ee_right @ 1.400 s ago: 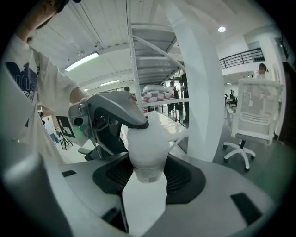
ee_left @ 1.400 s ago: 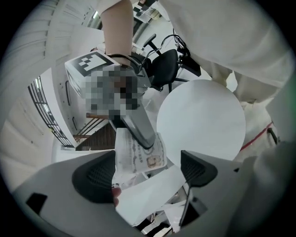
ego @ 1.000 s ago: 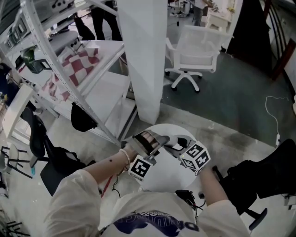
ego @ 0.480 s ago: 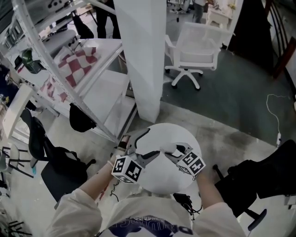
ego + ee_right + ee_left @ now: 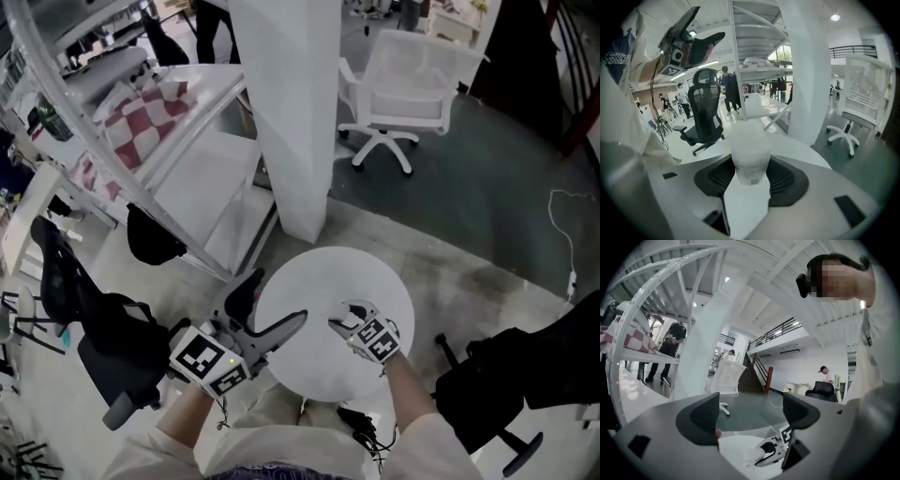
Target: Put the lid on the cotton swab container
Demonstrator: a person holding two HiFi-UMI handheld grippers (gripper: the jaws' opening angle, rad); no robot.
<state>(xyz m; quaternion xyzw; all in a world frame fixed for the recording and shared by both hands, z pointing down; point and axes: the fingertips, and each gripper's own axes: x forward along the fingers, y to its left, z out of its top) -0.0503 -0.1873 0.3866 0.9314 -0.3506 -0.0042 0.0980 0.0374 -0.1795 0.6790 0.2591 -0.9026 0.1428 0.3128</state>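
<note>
Right gripper (image 5: 750, 177): fingers part-closed, pads pressing both sides of the cotton swab container (image 5: 750, 147). It is held upright over the near right part of the round tabletop (image 5: 314, 281), probably steadied for capping.

Left gripper (image 5: 754, 414): fingers wide apart, nothing between them, out past the tabletop's left edge.

Lid not found in any view. Container's top is washed out, so I cannot tell whether it is capped or open.

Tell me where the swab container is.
Right gripper view: the container stands clamped in the right gripper, over the round table, white pillar behind.
</note>
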